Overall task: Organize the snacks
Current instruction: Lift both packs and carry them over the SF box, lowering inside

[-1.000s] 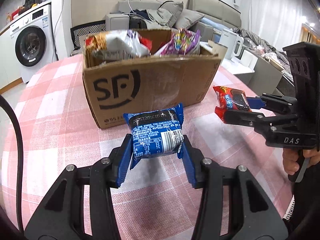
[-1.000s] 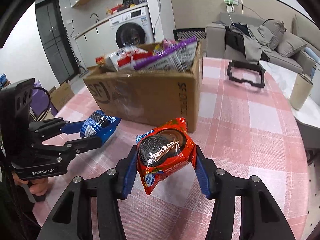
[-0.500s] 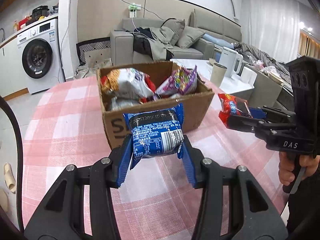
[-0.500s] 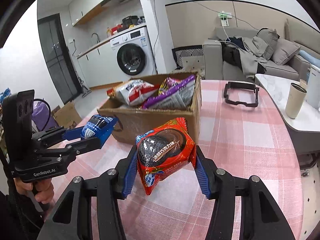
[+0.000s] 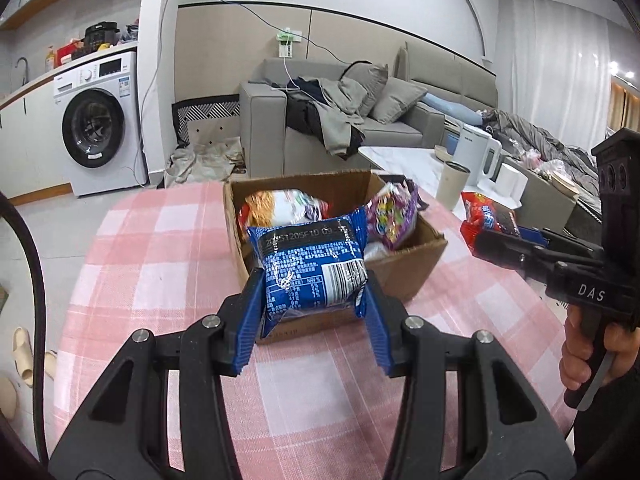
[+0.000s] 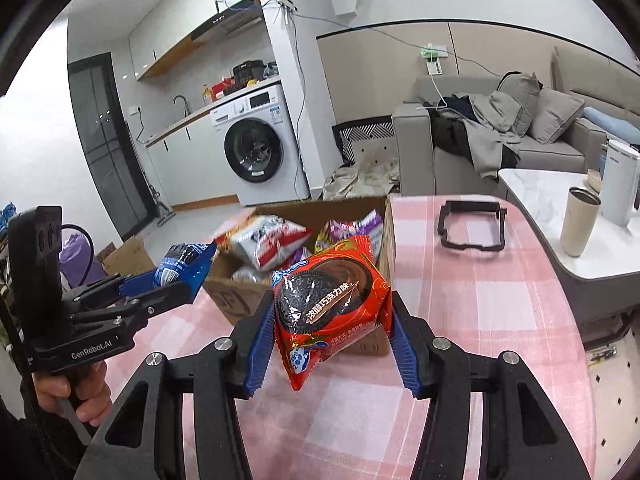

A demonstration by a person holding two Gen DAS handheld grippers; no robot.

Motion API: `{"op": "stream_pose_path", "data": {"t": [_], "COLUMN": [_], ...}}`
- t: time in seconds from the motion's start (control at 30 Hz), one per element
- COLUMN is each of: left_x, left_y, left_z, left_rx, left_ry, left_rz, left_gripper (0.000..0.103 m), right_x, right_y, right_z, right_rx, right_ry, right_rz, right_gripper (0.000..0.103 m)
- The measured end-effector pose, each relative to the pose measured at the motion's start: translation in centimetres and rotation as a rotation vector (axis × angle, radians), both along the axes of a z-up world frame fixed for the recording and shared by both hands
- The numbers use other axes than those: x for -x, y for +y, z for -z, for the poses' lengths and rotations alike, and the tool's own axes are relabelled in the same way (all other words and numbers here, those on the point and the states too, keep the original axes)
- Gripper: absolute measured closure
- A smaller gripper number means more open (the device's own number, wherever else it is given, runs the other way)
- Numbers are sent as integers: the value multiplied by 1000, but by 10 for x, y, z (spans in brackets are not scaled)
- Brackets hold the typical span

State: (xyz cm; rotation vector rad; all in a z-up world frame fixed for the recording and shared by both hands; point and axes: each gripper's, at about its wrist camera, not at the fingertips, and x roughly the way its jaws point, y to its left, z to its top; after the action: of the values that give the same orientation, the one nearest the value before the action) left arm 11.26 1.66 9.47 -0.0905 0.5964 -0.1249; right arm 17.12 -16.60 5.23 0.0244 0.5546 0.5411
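- My left gripper [image 5: 312, 292] is clamped on a blue cookie packet [image 5: 310, 266], held in the air in front of the cardboard box [image 5: 416, 256].
- My right gripper [image 6: 328, 320] squeezes a red chocolate sandwich-cookie packet [image 6: 330, 300], also raised just in front of the box.
- The box sits open on the pink checked tablecloth [image 5: 168, 248], with a white-and-orange snack bag [image 5: 280, 208] and a purple snack bag [image 5: 390, 216] inside.
- A black frame [image 6: 470, 224] lies on the cloth to the right of the box.
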Motion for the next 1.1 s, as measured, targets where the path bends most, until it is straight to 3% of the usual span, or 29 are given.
{"op": "stream_pose_path", "data": {"t": [0.47,1.1], "left_x": [-36,-90], "left_y": [-1,-2], "left_z": [-21,-7], "left_rx": [-42,-68], "left_ry": [-37,-25], "left_rz": [-62,-101], "left_gripper": [59,59], "right_x": [-23,-62], "right_y": [23,46], "right_z": [-21,-21], "right_rx": [-17,-1], "right_ry": [-33,-23], "right_rz": [-1,7], "right_gripper": [50,50]}}
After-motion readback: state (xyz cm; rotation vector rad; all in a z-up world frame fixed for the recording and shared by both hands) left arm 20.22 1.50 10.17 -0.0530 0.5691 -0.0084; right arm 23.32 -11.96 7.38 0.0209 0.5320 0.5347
